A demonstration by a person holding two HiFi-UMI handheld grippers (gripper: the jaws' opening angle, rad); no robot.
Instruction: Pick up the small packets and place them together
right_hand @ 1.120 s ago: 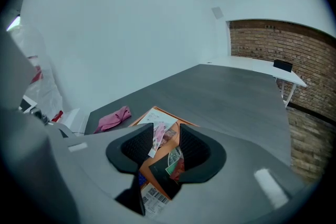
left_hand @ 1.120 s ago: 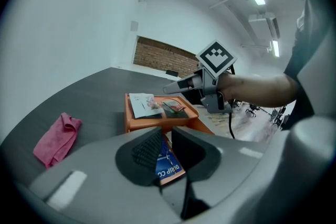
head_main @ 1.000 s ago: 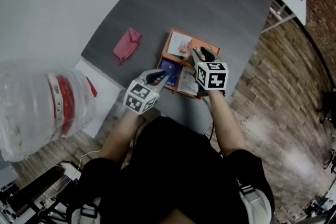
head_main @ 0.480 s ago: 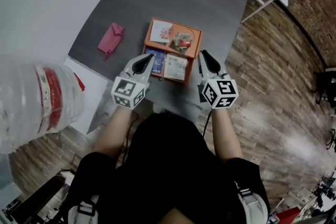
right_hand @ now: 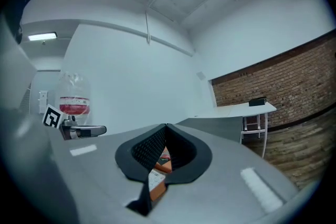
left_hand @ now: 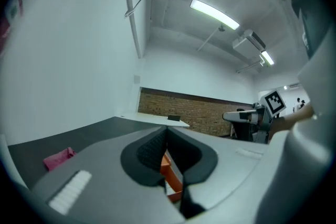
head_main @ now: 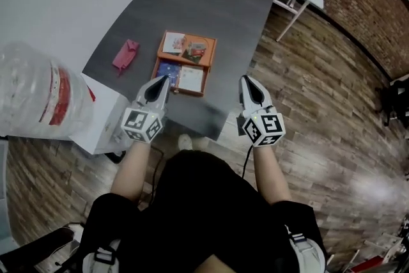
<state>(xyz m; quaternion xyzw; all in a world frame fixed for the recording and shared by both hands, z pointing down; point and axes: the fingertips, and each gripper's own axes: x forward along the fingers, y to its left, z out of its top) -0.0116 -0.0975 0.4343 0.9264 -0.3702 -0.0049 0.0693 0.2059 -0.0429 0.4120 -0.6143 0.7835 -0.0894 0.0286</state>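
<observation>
**Item 1: small packets point(head_main: 191, 78).** I count four, lying flat in an orange tray point(head_main: 210, 67). Two are pale, one is blue, and one has red on it. They sit side by side in a two-by-two block. I cannot tell whether the tray is divided into compartments.

**Item 2: tray's position.** It rests on the dark grey table point(head_main: 217, 3), toward the end nearest me.

**Item 3: task status, my judgement.** The packets are already gathered in one place, and I see no loose packet elsewhere on the table. The collecting looks finished or very nearly so. At most, squaring up the block may remain.

**Item 4: left gripper point(head_main: 163, 80).** The jaws are pressed together with nothing between them. In the left gripper view the tray shows only as background past the closed pads. The gripper points level and away from me, with its tip near the tray's near left corner but not touching it. The forearm is stretched forward and the marker cube faces up toward me.

**Item 5: right gripper point(head_main: 246, 81).** The jaws have just been closing and now meet, with nothing between them. It is held level, roughly in line with the left gripper and well apart from it. It hangs just off the table's right edge, above the wooden floor point(head_main: 332, 105).

**Item 6: other items.** A pink cloth point(head_main: 126, 54) lies crumpled on the table to the left of the tray, apart from it. A large clear bottle point(head_main: 38, 96) with a red band stands at far left, off the table.
</observation>
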